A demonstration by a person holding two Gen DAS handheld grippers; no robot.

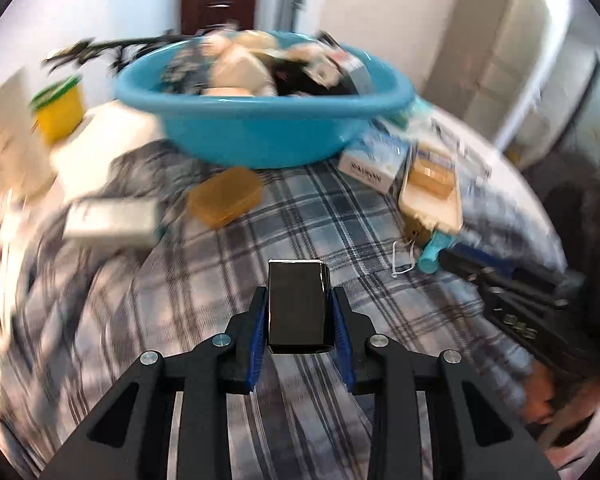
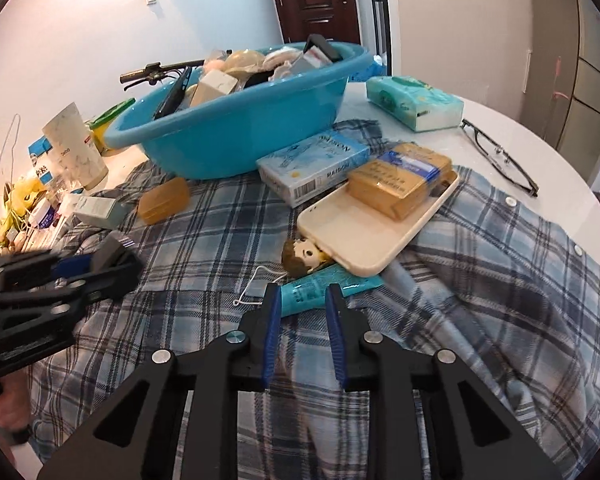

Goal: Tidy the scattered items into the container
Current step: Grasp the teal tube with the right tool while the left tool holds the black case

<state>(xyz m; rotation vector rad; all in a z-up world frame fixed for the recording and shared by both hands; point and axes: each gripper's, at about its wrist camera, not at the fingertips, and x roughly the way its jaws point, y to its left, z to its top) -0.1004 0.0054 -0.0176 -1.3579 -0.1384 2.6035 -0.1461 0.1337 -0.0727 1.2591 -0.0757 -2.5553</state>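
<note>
The left tongs are clamped on a small glossy black box, held above the plaid shirt; the blue basin sits ahead of them. The right tongs stand apart with nothing between, a teal tube just beyond their tips.

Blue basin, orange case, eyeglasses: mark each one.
blue basin [image 2: 252, 136], right wrist view, on its outer wall.
orange case [image 2: 164, 200], right wrist view, on its lid.
eyeglasses [image 2: 496, 152], right wrist view, on the frame.
</note>
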